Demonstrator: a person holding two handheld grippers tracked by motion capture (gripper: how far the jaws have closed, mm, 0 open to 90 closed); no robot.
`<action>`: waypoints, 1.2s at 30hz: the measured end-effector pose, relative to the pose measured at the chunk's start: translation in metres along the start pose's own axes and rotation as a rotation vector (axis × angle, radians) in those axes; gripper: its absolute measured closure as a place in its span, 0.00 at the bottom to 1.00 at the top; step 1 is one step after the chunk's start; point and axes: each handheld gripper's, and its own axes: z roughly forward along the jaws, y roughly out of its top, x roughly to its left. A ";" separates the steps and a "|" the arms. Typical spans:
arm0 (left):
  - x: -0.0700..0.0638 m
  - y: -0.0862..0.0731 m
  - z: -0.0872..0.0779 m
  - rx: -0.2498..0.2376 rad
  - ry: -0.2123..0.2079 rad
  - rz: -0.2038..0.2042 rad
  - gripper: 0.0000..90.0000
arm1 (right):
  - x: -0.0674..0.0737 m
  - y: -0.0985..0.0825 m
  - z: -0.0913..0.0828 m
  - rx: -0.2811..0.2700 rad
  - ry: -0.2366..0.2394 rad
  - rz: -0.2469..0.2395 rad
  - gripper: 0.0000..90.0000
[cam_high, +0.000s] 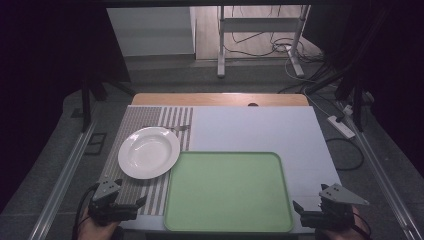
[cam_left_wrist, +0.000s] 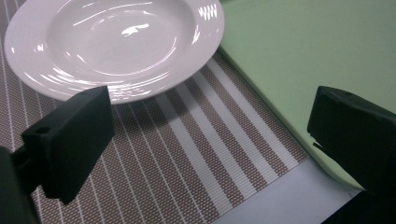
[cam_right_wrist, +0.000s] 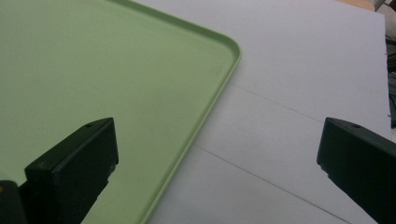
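High view, items as laid out: white plate (cam_high: 149, 151) on striped placemat (cam_high: 167, 120), left half of table (cam_high: 250, 125); green tray (cam_high: 229, 192) centre-front, bare, its left edge just beside plate rim; small dark utensil-like item behind plate, too dim to ID.

Left gripper (cam_high: 116, 203): near-left corner, over front of mat; jaws wide apart, nothing between; hand low at table edge, tool roughly level, pointing fwd and slightly inward.

Right gripper (cam_high: 314, 210): near-right corner, just off tray's right edge; jaws likewise spread, holding nothing; same low, level pose.

Key relation: plate lies ahead of left gripper, near but not touching; it is round, so no long axis to match; nearest rim faces the jaws. Left hand clearly closer; right is well apart from plate, w/ tray between.

Left gripper view: plate (cam_left_wrist: 112, 44) fills upper left, rim just beyond left jaw tip; tray (cam_left_wrist: 303, 56) to the right.

Right gripper view: tray corner (cam_right_wrist: 140, 84) and pale table cover (cam_right_wrist: 299, 102) ahead.

Judgement: likely next is left-hand reach fwd to plate rim, tray as probable destination.
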 end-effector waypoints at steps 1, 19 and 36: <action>0.000 0.000 0.000 0.003 -0.001 0.006 0.01 | 0.000 0.000 0.000 0.000 0.002 0.001 0.00; 0.003 0.000 0.001 0.007 -0.019 -0.022 0.01 | 0.000 0.000 0.001 0.000 0.000 0.003 0.00; 0.003 0.001 0.002 0.021 -0.009 -0.033 0.00 | 0.000 0.000 0.001 0.006 0.004 -0.006 0.00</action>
